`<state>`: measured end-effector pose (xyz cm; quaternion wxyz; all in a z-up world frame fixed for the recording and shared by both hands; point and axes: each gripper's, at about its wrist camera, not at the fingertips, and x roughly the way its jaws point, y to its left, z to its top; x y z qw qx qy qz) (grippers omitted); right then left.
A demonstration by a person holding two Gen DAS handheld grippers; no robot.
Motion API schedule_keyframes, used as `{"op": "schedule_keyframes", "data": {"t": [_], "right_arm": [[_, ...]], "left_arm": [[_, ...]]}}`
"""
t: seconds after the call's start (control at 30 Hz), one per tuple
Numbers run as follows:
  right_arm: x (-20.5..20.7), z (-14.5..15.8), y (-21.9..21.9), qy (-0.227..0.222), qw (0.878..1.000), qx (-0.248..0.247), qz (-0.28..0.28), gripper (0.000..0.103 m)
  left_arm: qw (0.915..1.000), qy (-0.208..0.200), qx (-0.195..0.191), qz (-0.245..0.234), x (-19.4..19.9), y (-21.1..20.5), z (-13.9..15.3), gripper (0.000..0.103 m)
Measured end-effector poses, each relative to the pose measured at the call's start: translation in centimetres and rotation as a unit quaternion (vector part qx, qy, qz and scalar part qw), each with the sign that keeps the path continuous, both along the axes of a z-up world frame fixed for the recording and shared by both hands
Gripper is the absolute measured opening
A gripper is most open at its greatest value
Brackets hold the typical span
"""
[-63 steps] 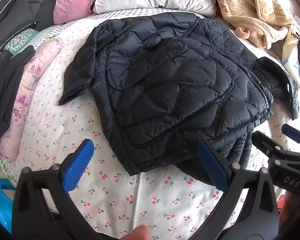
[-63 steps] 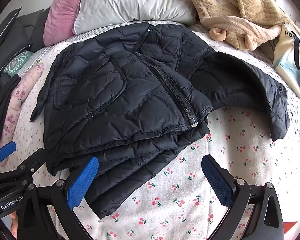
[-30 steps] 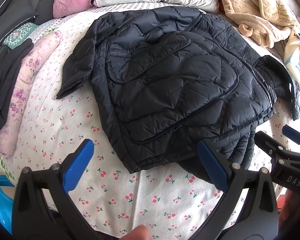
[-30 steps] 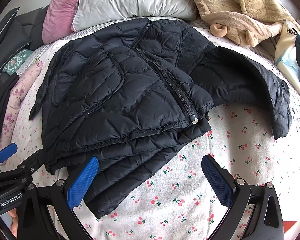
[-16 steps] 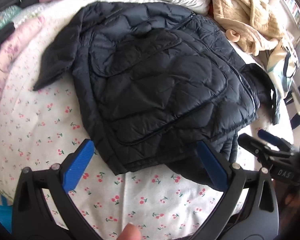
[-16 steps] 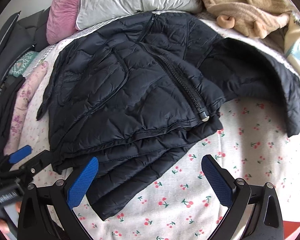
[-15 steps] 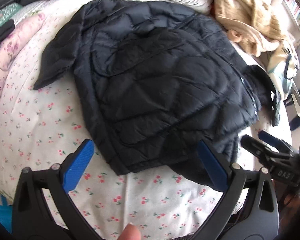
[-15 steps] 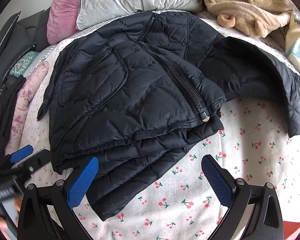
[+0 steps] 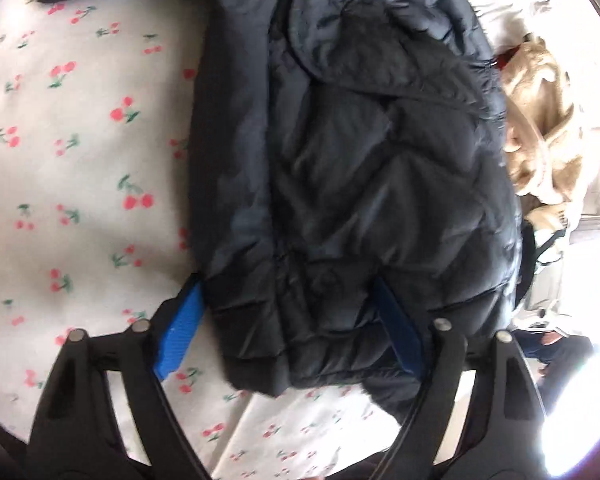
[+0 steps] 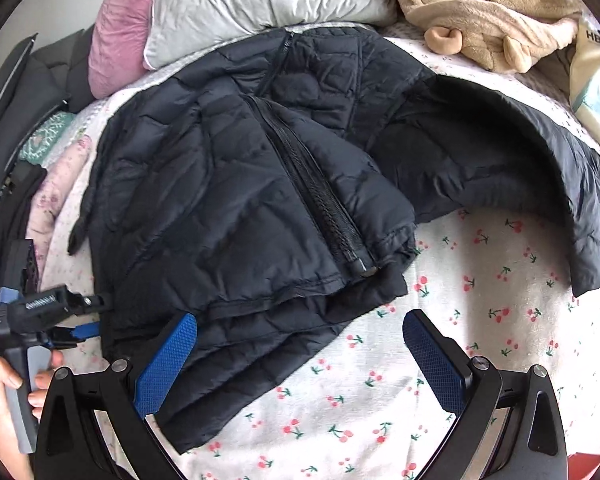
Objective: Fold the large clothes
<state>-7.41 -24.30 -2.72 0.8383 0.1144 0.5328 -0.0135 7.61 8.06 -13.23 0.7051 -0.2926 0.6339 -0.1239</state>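
Note:
A black quilted puffer jacket lies partly folded on the cherry-print bedsheet, its zipper up and one sleeve spread to the right. In the left wrist view the jacket's hem fills the space between the open blue pads of my left gripper, which straddles the hem's left corner. My right gripper is open and empty just above the jacket's near hem. The left gripper also shows in the right wrist view at the jacket's left edge.
A grey pillow and a pink pillow lie at the head of the bed. A beige fleece garment and a tote bag lie at the far right. Folded clothes sit at the left.
My left gripper has moved forward and down onto the jacket's left hem, so the fabric now sits between its pads. My right gripper has moved a little closer to the jacket.

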Motion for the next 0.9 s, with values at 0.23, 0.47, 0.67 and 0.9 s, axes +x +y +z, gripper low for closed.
{"op": "schedule_keyframes", "data": {"t": [0.23, 0.47, 0.67, 0.9], "right_arm": [[0.4, -0.1, -1.4, -0.010, 0.999, 0.026, -0.026, 0.103], [-0.3, 1.0, -3.1, -0.044, 0.997, 0.039, -0.045, 0.103], [-0.5, 1.2, -5.2, -0.056, 0.994, 0.067, -0.070, 0.103], [1.4, -3.1, -7.3, -0.003, 0.974, 0.192, -0.119, 0.093]], "left_arm": [[0.9980, -0.053, -0.015, 0.031, -1.0, 1.2, 3.7, 0.013], [0.9692, -0.209, 0.109, 0.072, -2.5, 7.0, 12.1, 0.011], [0.9206, -0.210, 0.295, 0.147, -2.7, 11.9, 12.3, 0.000], [0.9364, -0.148, 0.283, 0.146, -2.2, 14.2, 9.5, 0.029]]}}
